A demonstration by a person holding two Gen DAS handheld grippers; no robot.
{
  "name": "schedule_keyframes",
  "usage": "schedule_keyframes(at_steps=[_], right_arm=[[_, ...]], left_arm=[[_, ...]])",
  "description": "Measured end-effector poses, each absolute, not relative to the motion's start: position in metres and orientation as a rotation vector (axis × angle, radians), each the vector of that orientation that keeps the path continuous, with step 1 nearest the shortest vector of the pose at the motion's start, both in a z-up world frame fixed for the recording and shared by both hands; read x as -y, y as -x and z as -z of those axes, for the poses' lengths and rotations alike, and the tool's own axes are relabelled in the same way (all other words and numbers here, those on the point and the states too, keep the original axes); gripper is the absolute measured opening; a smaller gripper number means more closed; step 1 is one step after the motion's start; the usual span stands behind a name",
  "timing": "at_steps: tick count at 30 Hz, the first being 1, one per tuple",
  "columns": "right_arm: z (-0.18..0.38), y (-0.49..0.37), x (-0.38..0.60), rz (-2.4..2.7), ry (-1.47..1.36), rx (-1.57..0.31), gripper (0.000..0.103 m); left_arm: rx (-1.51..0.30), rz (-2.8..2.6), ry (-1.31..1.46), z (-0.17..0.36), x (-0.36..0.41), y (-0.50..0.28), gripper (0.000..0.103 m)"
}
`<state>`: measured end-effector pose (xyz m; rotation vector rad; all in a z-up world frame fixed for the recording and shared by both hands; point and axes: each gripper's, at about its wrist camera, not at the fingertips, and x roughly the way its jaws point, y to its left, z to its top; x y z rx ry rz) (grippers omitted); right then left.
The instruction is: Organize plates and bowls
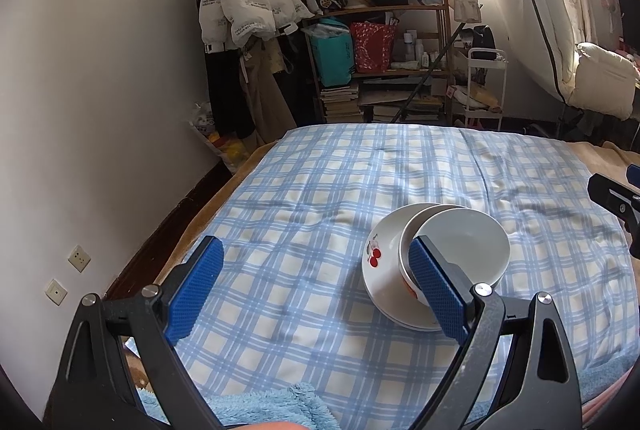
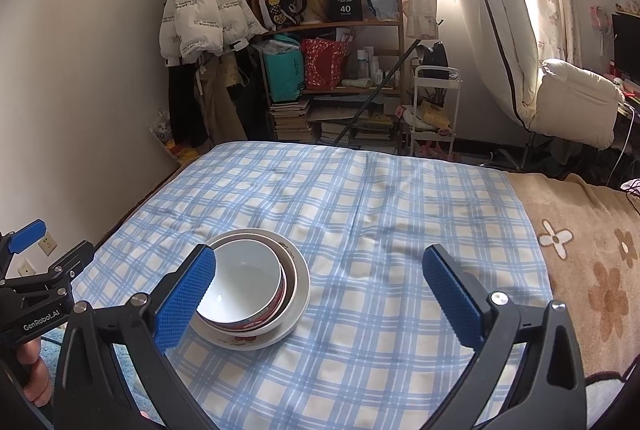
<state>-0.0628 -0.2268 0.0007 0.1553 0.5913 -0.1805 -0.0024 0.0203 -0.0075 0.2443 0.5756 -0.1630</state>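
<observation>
On the checked cloth (image 2: 380, 230), a plate (image 2: 298, 304) carries two nested bowls (image 2: 244, 282). Left gripper (image 1: 316, 286) spread wide, holding nothing, hovering beside the stack. Right gripper (image 2: 320, 294) equally wide, empty, hovering beside it too.

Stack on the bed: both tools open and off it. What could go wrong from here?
1. The bowls sit nested on a plate on soft, wrinkled checked bedding; a push could tip the stack.
2. In the left wrist view the bowls look off-centre on the plate, so they may slide if it is lifted by the rim.
3. The left tool and right tool flank the stack closely; they could collide.
</observation>
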Motion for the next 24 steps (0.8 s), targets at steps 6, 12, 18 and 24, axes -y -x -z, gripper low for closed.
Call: schedule_keyframes(at_steps=[6,12,18,24], right_arm=[[-0.0031,0.0628,0.2272,0.190,-0.154,-0.585,0.103],[-0.0043,0.0629,0.2300,0.194,-0.158,-0.577,0.103],[-0.0029,0.0644,0.2279,0.192,-0.157,-0.575,0.103],[-0.0027,0.0640,0.2280,0.193,-0.154,-0.573,0.103]], left_arm=[[-0.572,0.158,-0.243,0.0066,-0.0214,0.0026,0.092],[-0.572,0.158,-0.243,0.0067,-0.0217,0.0028,0.092],[-0.570,0.157,-0.240,0.0062,-0.0220,0.0028,0.092],[-0.570,0.154,-0.241,0.0054,-0.0224,0.0035,0.092]])
